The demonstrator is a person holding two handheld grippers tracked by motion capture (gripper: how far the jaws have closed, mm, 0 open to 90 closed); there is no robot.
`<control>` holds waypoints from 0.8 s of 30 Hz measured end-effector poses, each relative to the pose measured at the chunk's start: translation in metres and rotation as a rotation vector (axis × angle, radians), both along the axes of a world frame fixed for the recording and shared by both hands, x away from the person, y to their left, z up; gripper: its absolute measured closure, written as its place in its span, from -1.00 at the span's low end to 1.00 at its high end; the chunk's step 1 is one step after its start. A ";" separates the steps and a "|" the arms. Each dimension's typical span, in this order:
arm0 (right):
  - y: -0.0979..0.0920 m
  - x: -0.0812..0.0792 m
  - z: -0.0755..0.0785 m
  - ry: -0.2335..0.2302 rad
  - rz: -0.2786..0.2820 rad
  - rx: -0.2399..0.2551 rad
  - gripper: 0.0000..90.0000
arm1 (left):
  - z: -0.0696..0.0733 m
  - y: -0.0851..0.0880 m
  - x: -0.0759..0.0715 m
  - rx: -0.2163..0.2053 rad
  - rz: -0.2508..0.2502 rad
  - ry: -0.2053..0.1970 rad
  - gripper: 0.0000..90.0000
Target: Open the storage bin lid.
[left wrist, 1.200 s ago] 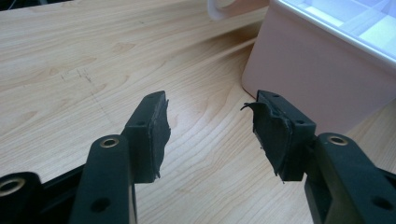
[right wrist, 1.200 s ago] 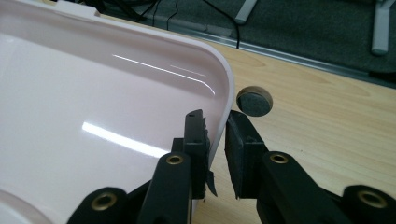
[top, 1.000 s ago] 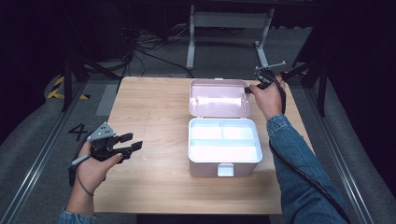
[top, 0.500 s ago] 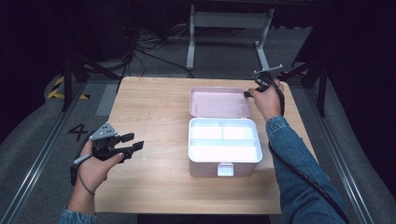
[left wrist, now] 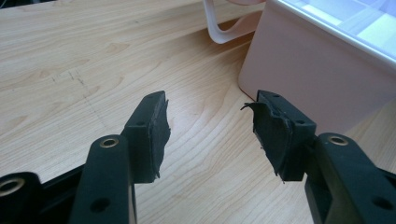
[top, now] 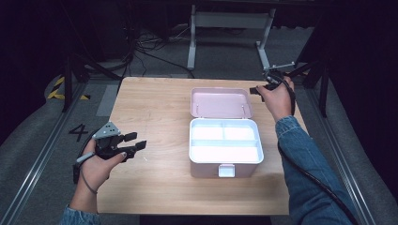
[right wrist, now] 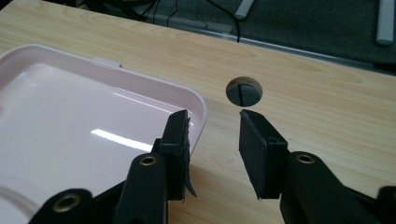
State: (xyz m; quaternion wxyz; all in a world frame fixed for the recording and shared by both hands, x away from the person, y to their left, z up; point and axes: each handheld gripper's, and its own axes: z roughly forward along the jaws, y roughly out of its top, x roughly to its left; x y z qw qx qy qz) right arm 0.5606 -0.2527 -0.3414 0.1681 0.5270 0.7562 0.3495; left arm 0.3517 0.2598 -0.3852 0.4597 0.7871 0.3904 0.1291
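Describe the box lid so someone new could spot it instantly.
On the wooden table, find the pink box right of centre. Its lid lies flat, swung open behind it on the far side. Unlike the white divided tray in the box, the lid is plain glossy pink.

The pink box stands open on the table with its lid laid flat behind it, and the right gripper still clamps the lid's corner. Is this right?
Not quite. In the right gripper view the right gripper, whose jaws have just been opening, stands apart beside the corner of the lid, gripping nothing. The pink box is open, lid flat.

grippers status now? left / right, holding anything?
Left gripper: open, empty, beside the pink box.
Right gripper: jaws just opening, off the lid, nothing between them.
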 end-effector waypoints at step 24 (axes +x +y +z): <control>-0.079 -0.111 0.068 -0.129 0.135 -0.008 0.25 | 0.013 -0.016 0.014 0.064 -0.081 -0.005 -0.02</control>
